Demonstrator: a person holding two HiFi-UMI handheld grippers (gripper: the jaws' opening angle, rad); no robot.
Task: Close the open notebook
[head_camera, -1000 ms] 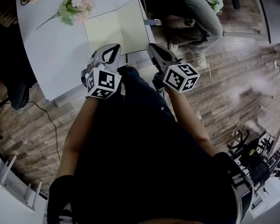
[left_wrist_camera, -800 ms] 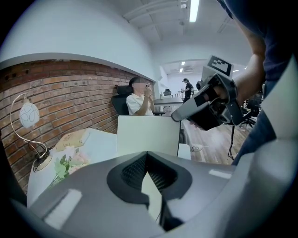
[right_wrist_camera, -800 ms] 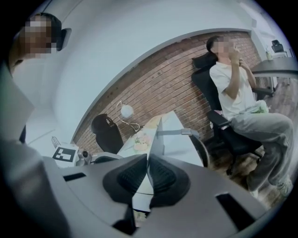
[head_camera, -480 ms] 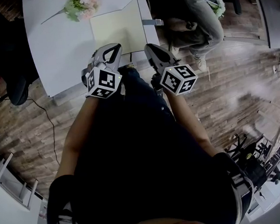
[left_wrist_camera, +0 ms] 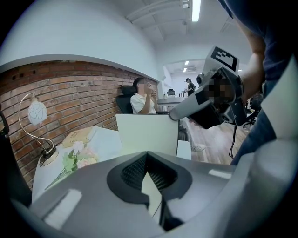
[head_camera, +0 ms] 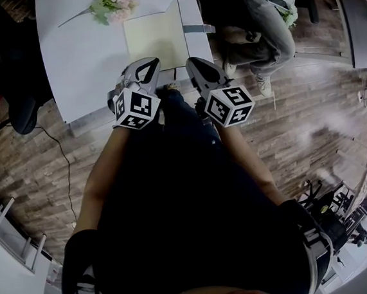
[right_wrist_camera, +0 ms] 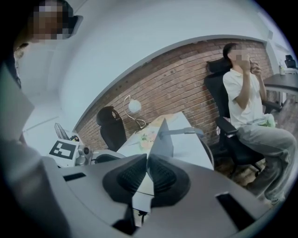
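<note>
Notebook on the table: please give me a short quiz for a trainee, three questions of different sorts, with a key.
1. True or false: the notebook lies fully closed on the table.
2. Which of these lies on the table near the notebook? A) flowers B) a mug C) scissors
3. Fill in: the left gripper and the right gripper both have their jaws ____.
Key: 1 false; 2 A; 3 shut.

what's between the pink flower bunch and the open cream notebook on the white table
Nothing: only bare white table separates the pink flower bunch from the open cream notebook, seen in the head view.
</note>
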